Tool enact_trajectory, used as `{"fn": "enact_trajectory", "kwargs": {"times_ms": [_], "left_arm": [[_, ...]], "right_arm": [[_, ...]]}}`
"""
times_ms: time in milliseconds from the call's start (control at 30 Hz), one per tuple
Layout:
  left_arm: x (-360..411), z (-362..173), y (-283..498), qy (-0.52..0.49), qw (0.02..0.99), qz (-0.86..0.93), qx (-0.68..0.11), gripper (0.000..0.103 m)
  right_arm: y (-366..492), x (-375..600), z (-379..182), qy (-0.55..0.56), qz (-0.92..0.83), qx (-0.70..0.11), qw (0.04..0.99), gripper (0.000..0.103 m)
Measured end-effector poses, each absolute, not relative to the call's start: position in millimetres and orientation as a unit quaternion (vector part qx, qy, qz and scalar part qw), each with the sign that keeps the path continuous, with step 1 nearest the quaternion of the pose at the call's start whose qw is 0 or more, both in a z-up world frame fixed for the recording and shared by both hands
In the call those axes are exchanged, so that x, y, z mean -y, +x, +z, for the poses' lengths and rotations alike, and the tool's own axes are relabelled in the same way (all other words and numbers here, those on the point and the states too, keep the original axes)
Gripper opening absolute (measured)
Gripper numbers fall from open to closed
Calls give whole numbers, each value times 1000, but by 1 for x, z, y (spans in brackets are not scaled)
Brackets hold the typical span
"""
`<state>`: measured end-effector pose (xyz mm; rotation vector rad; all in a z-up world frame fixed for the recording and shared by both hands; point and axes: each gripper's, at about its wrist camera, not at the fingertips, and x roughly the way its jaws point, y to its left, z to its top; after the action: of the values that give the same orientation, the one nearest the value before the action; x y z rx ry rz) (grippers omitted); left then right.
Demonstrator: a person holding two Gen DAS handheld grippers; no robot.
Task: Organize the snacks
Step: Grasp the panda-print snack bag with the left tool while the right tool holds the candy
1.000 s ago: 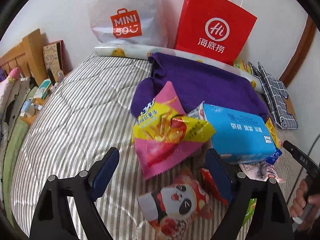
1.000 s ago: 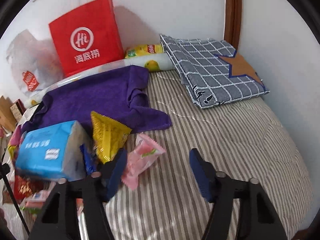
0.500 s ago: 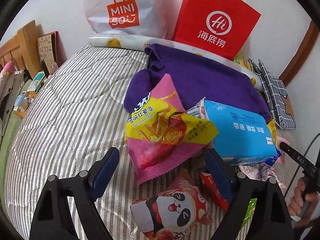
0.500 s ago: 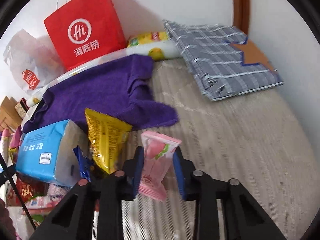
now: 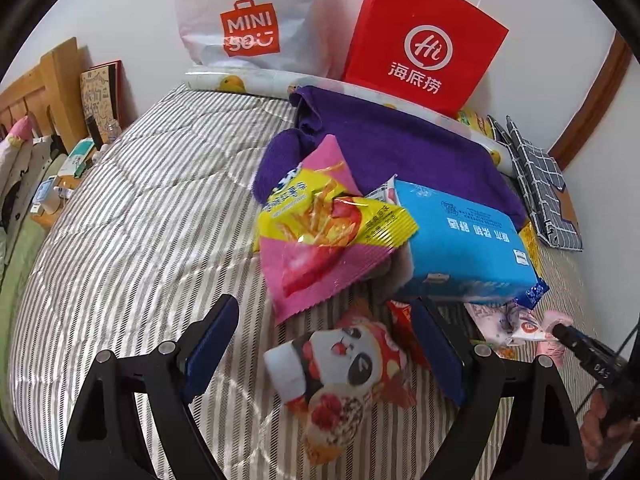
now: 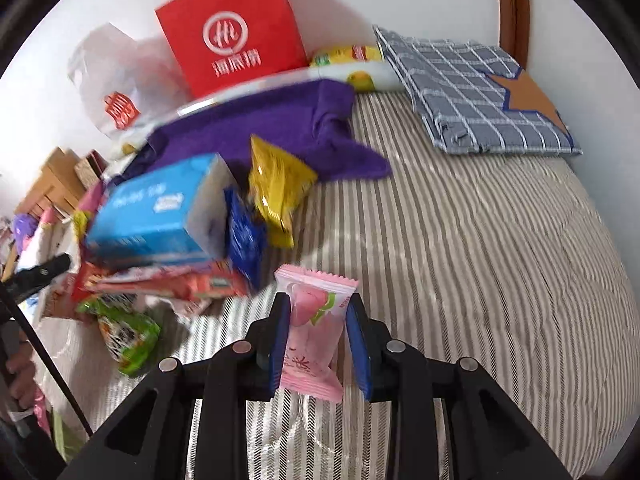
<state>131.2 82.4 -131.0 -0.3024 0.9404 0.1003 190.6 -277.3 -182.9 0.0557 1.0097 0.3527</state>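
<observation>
Between the blue pads of my right gripper [image 6: 318,308] stands a pink peach sweet packet [image 6: 312,332], upright, both pads touching its sides while the jaws are opening slightly. It hangs just right of the snack pile: a blue tissue pack [image 6: 152,208], a yellow packet [image 6: 276,188], a dark blue packet [image 6: 244,236] and red packets [image 6: 168,284]. My left gripper [image 5: 324,308] is open above a panda-print packet [image 5: 340,380], which lies between its fingers untouched. Beyond it lies a yellow and pink chips bag [image 5: 320,220].
The striped quilt [image 6: 480,260] stretches bare to the right of the pile. A purple towel [image 5: 400,148], a red paper bag [image 5: 420,40] and a white plastic bag [image 5: 248,28] stand at the wall. A folded checked cloth [image 6: 480,92] lies far right.
My right gripper went from open beside the pink packet to closed around it, then shifted with it along the pile's edge. The left gripper stays open over the panda packet.
</observation>
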Motion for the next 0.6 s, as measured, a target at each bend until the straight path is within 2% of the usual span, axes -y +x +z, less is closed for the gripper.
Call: {"fn": "enact_trajectory", "kwargs": {"times_ms": [67, 133, 167, 233, 367, 600], "left_arm": [[-85, -130, 127, -142, 880, 52, -451, 87], [-87, -131, 123, -139, 880, 54, -450, 87], [-88, -131, 122, -138, 880, 55, -450, 87], [-90, -133, 119, -138, 880, 57, -451, 87], [-94, -137, 117, -140, 880, 55, -450, 87], [-98, -136, 125, -143, 882, 46, -447, 87]], "right_arm": [[189, 276, -188, 32, 164, -483, 859, 33], [190, 271, -197, 26, 159, -492, 856, 44], [190, 271, -200, 23, 155, -491, 857, 45], [186, 267, -199, 11, 145, -472, 869, 44], [183, 263, -198, -12, 135, -451, 882, 35], [195, 276, -199, -7, 93, -421, 902, 34]]}}
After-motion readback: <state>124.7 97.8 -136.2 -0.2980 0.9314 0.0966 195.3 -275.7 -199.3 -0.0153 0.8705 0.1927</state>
